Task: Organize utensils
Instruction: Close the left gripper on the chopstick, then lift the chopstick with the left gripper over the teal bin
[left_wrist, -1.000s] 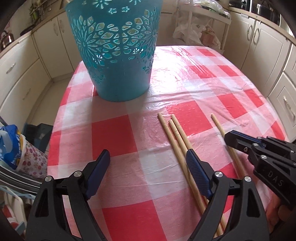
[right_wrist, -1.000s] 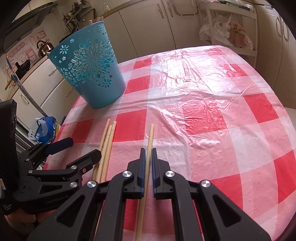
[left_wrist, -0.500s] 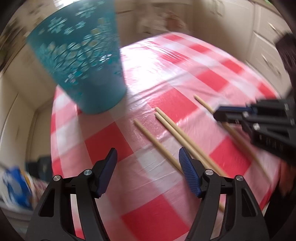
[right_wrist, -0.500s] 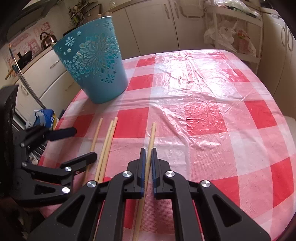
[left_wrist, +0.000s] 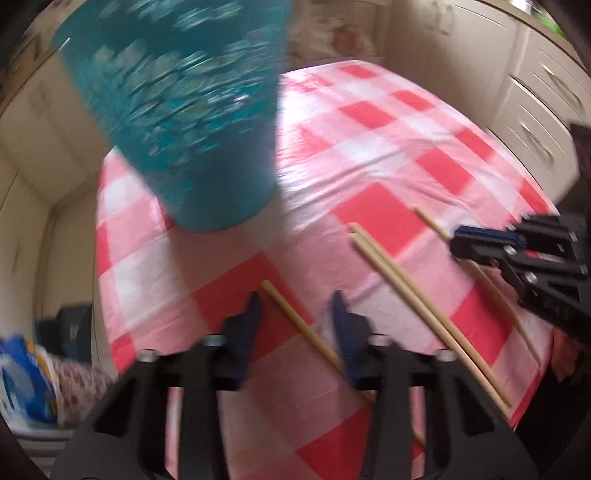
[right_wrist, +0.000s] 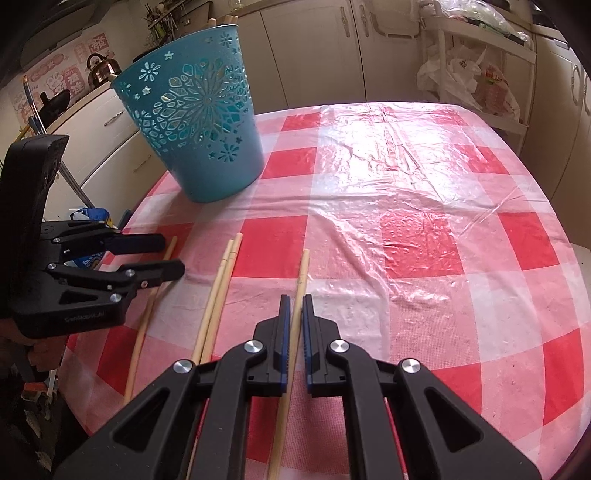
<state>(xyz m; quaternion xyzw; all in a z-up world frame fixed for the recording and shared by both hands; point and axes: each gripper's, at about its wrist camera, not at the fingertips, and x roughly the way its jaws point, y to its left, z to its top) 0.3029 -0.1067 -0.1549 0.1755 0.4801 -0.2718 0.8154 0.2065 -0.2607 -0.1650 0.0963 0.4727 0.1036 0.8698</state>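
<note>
Left claw (left_wrist: 295, 314) shifted; blurred chopstick (left_wrist: 299, 325) between closing jaws.

The desk (right_wrist: 424, 206) has a wide bare area at centre and right w/ nothing standing on it, so a gripper can pass there freely. The far-left corner is blocked by the tall teal basket (right_wrist: 199, 133), upright, well apart from everything else. On the near-left part, four chopsticks lie flat: a touching pair (right_wrist: 218, 291), one single stick (right_wrist: 151, 299) left of it, one stick (right_wrist: 298, 280) right of it. Narrow free strips are between them. The left gripper (right_wrist: 168, 256) is over the left stick, jaws closing, and the right gripper (right_wrist: 294, 314) is clamped on the right stick; both fill the near edge. Beyond the desk, cabinets (right_wrist: 310, 51) and a rack (right_wrist: 476, 55) limit the room.
</note>
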